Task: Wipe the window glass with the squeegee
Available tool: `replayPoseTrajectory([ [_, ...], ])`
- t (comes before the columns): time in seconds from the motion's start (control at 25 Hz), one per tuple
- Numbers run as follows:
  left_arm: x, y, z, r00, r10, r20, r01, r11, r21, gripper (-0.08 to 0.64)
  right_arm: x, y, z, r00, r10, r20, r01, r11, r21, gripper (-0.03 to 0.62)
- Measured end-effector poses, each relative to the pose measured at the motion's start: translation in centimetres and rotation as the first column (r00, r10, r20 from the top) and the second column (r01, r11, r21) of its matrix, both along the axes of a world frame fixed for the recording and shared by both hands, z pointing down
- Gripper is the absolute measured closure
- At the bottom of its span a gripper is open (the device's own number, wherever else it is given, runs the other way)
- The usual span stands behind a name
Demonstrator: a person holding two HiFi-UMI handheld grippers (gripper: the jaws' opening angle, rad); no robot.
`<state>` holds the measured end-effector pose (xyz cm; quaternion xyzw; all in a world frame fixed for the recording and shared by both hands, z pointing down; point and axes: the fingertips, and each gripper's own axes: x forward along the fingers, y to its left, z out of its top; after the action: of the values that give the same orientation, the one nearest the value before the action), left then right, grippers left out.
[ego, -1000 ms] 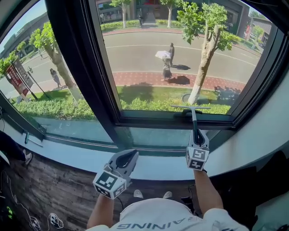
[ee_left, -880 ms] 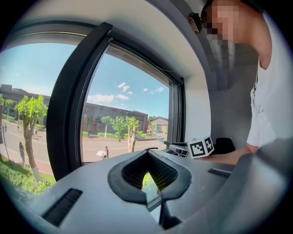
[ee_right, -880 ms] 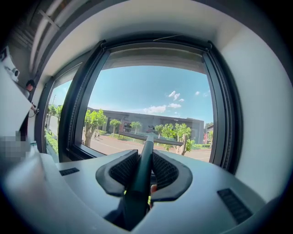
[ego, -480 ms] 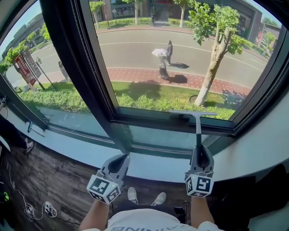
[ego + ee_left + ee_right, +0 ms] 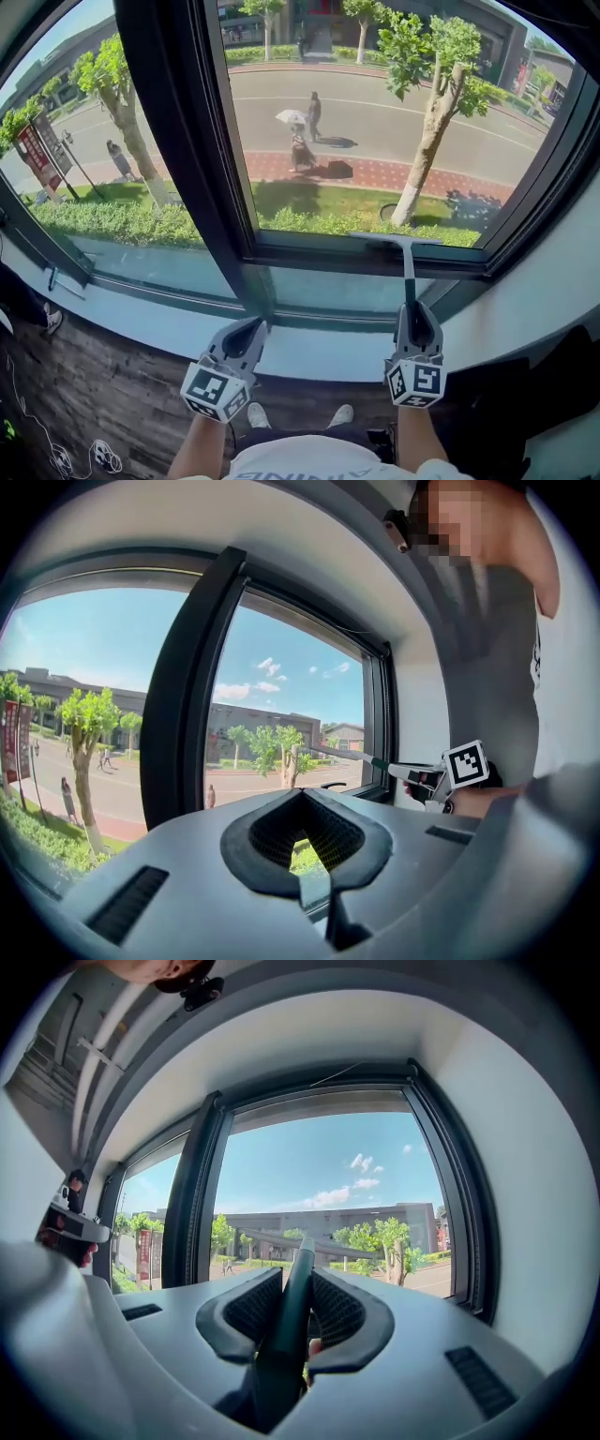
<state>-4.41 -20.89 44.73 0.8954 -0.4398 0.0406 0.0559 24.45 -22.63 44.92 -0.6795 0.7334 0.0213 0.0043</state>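
Observation:
The squeegee point(image 5: 407, 267) has a dark green handle and a thin blade, which lies across the bottom of the right window glass point(image 5: 375, 131), just above the lower frame. My right gripper point(image 5: 411, 314) is shut on the handle's near end, below the sill. In the right gripper view the handle runs up between the pads point(image 5: 333, 1312) to the blade point(image 5: 347, 1250). My left gripper point(image 5: 249, 330) hangs left of it, below the sill, shut with nothing in it. From the left gripper point(image 5: 304, 794) view, the squeegee point(image 5: 375, 761) and the right gripper point(image 5: 433, 778) show at the right.
A thick dark mullion point(image 5: 183, 141) splits the window into two panes. A pale sill point(image 5: 309, 345) runs under it and a white wall point(image 5: 534, 281) closes the right side. Below lie a dark wood floor point(image 5: 94, 394), some cables point(image 5: 103, 457) and the person's shoes point(image 5: 343, 412).
Both grippers sit lower in the view than a second ago. The blade has stayed at the pane's lower edge. In the last half second little moved besides the camera.

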Motion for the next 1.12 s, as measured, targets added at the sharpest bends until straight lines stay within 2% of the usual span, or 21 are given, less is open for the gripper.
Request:
replayPoseTrajectory([
  [0.32,-12.7,-0.1,1.1,0.991,0.129,0.044,-0.129,0.992,0.012,0.543,-13.7,-0.5,-2.6,0.998,0.055,0.010,-0.056,0.996,0.068,0.494],
  [0.4,-15.1,-0.6,1.2,0.988,0.140,0.066,-0.142,0.990,0.027,0.543,-16.2,-0.9,-3.7,0.998,0.065,0.008,-0.066,0.994,0.088,0.494],
  [0.48,-16.7,-1.3,0.6,0.988,0.142,0.058,-0.144,0.989,0.035,0.544,-17.9,-1.1,-4.8,0.998,0.070,0.001,-0.069,0.993,0.099,0.494],
  [0.6,-17.6,-1.5,-0.7,0.986,0.160,0.042,-0.162,0.986,0.046,0.543,-19.4,-1.2,-7.3,0.997,0.068,-0.019,-0.065,0.990,0.129,0.494],
  [0.72,-17.7,-1.4,-1.4,0.985,0.167,0.044,-0.169,0.984,0.059,0.544,-20.0,-2.3,-11.7,0.998,0.040,-0.051,-0.028,0.978,0.207,0.494],
  [0.8,-17.5,-1.3,-1.4,0.986,0.166,0.033,-0.168,0.984,0.055,0.543,-19.4,-3.3,-15.5,0.998,0.042,-0.056,-0.025,0.961,0.275,0.494],
  [0.96,-15.8,-1.4,-2.0,0.984,0.176,0.025,-0.178,0.982,0.062,0.543,-17.9,-6.0,-25.0,0.992,0.095,-0.078,-0.054,0.905,0.422,0.494],
  [1.04,-14.8,-1.3,-2.5,0.983,0.182,0.024,-0.183,0.981,0.069,0.543,-17.8,-7.7,-29.2,0.990,0.103,-0.099,-0.046,0.886,0.461,0.494],
  [1.12,-13.9,-1.1,-2.7,0.982,0.190,0.023,-0.191,0.979,0.074,0.543,-17.6,-9.4,-32.3,0.989,0.103,-0.107,-0.041,0.880,0.473,0.494],
])
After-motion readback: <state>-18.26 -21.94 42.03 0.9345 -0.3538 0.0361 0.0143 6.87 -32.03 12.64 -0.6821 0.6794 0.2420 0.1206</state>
